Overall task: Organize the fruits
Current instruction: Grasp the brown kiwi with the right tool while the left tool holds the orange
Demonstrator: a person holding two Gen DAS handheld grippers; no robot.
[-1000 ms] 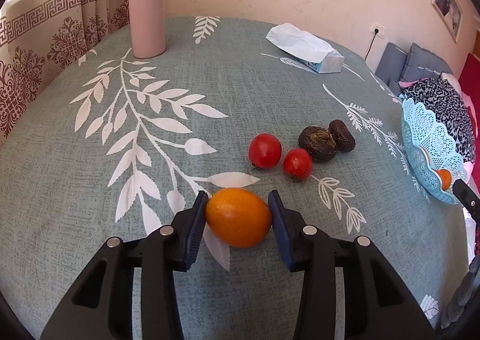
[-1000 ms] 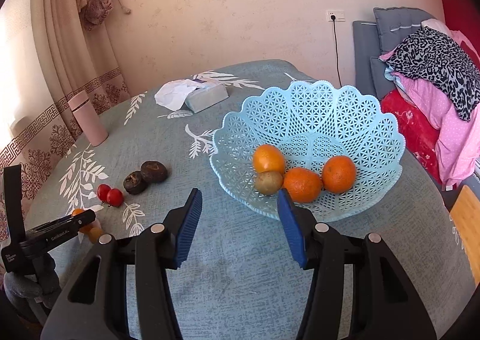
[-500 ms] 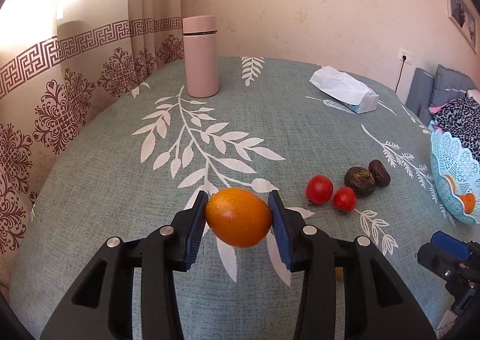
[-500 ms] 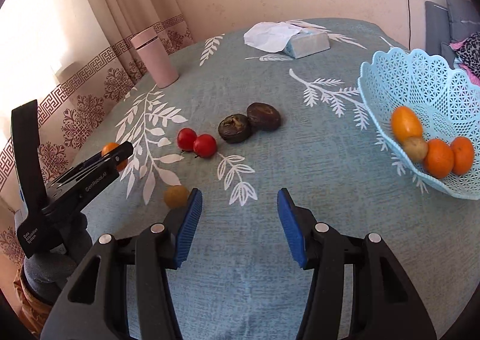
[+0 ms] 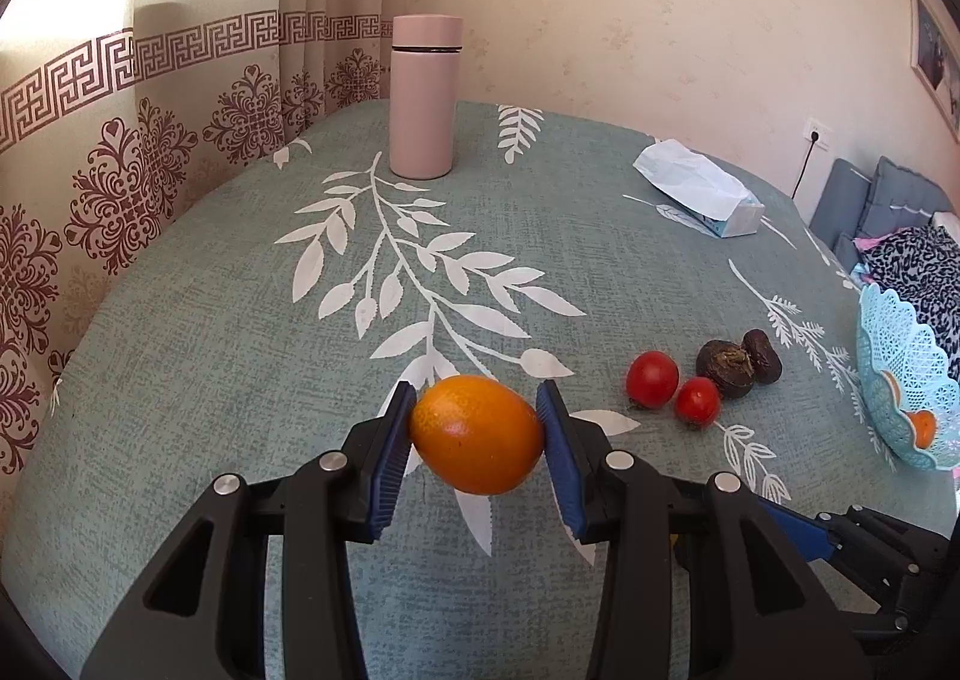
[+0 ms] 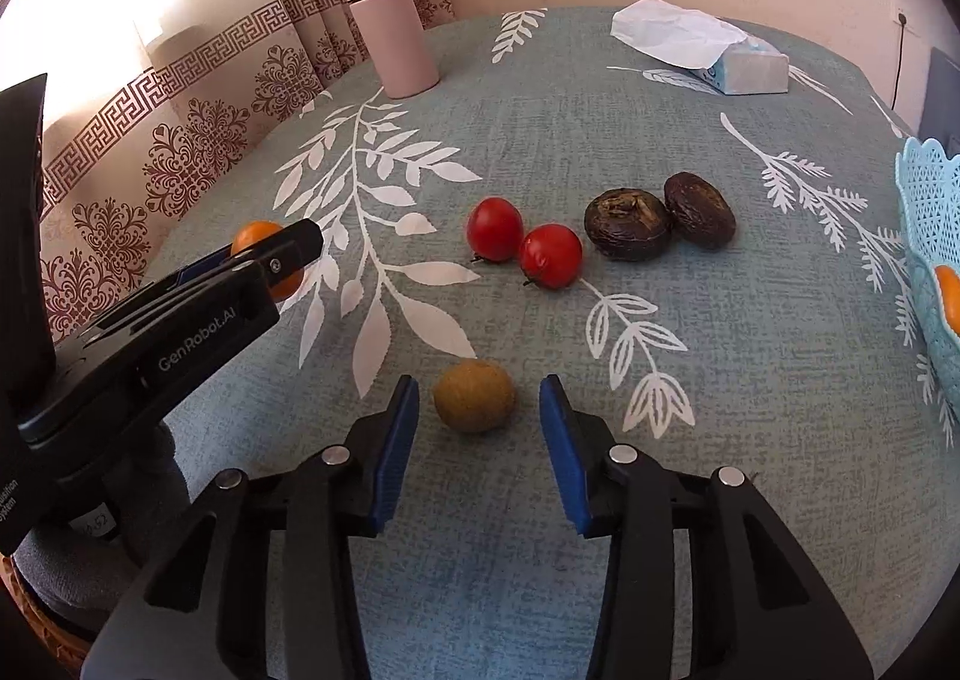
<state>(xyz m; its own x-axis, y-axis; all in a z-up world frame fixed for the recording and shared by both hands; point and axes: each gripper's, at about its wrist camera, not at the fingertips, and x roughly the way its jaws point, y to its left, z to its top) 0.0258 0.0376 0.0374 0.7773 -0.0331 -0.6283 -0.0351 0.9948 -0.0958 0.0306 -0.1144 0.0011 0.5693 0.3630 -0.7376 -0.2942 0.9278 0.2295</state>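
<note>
My left gripper [image 5: 477,428] is shut on an orange [image 5: 477,433], held just above the table; the orange [image 6: 264,251] also shows at the left of the right wrist view, between that gripper's fingers. My right gripper [image 6: 474,416] is low over the cloth with a small brownish-yellow fruit [image 6: 474,395] between its blue pads; its jaws are closing and a gap remains on both sides. Two red tomatoes [image 6: 522,245] and two dark brown fruits [image 6: 657,224] lie beyond it. The blue lattice basket [image 6: 927,236] stands at the right edge with orange fruit inside.
A pink flask [image 5: 425,98] stands at the back left of the table and a tissue pack [image 5: 699,188] lies at the back right. A patterned curtain [image 5: 150,140] hangs along the left edge. Cushions and clothes [image 5: 912,254] lie beyond the right edge.
The right gripper swung left from the basket to the small brownish fruit and narrowed its jaws around it. The left gripper kept the orange and lifted it slightly, tilting up.
</note>
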